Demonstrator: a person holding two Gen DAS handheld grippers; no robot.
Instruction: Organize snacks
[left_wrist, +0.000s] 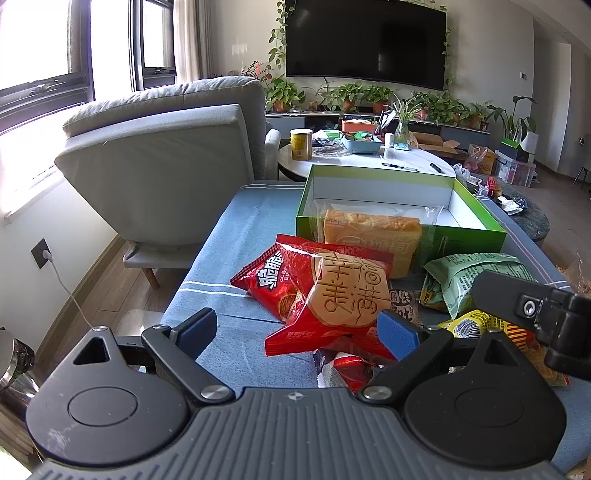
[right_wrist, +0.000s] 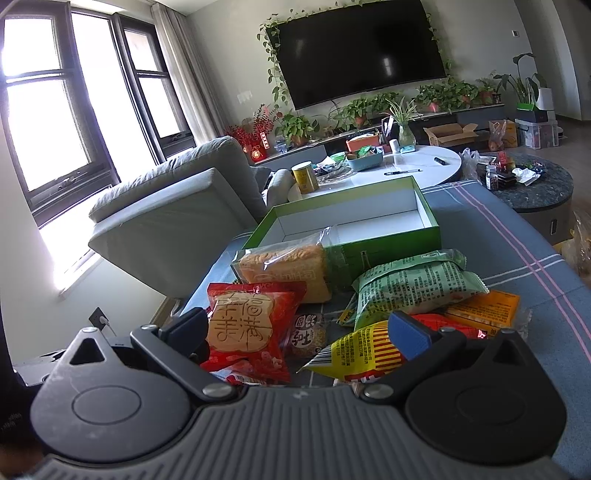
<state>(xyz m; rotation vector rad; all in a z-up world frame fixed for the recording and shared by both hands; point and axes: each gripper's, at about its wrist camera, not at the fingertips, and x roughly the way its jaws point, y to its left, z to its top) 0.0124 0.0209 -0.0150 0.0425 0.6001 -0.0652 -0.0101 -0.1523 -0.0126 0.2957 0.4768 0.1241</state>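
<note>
While the left gripper (left_wrist: 299, 325) stands spread wide around a red cake packet (left_wrist: 332, 295) without pinching it, a green box (left_wrist: 476, 229) sits behind with a bread bag (left_wrist: 373, 236) leaning over its rim. From the right wrist, the right gripper (right_wrist: 299, 328) gapes empty above a yellow packet (right_wrist: 358, 354), beside a green packet (right_wrist: 410, 288), all on the blue cloth (right_wrist: 517, 240).

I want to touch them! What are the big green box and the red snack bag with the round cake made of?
The open green box looks like stiff glossy cardboard: straight folded walls, white inside. The red snack bag with the round cake seems thin shiny plastic film: it crinkles and has a clear window.
</note>
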